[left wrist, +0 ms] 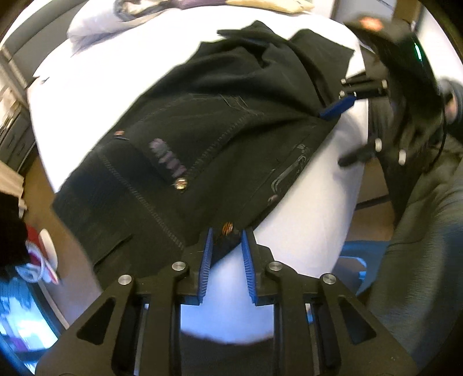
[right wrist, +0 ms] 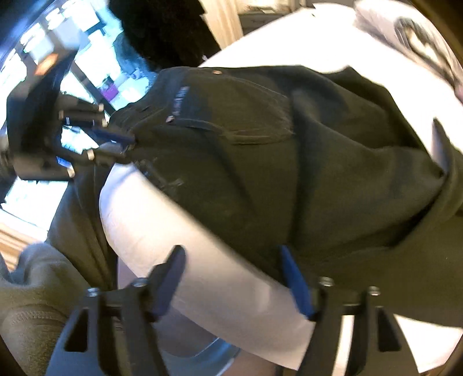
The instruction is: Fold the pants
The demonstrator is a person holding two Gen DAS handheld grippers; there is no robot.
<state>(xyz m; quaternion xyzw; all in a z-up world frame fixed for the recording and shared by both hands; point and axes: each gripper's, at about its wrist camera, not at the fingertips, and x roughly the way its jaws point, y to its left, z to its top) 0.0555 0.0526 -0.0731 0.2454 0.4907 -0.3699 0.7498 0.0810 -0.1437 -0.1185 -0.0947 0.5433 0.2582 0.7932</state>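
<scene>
Black pants [left wrist: 202, 130] lie bunched on a white bed [left wrist: 303, 219], waistband toward me. My left gripper [left wrist: 227, 235] has its blue pads on either side of the waistband corner by a copper button [left wrist: 226, 228], with a gap still between them. In the right wrist view the pants [right wrist: 275, 162] fill the middle. My right gripper [right wrist: 231, 260] is open wide at the near edge of the cloth, one pad touching it. The right gripper also shows in the left wrist view [left wrist: 338, 108], at the pants' right edge. The left gripper shows in the right wrist view [right wrist: 121, 144].
A white pillow [left wrist: 95, 26] lies at the head of the bed. The person's grey sleeve [left wrist: 419, 260] is at the right. Shelves and bright clutter [right wrist: 58, 57] stand beyond the bed's side. A red and white item [left wrist: 40, 257] lies on the floor at left.
</scene>
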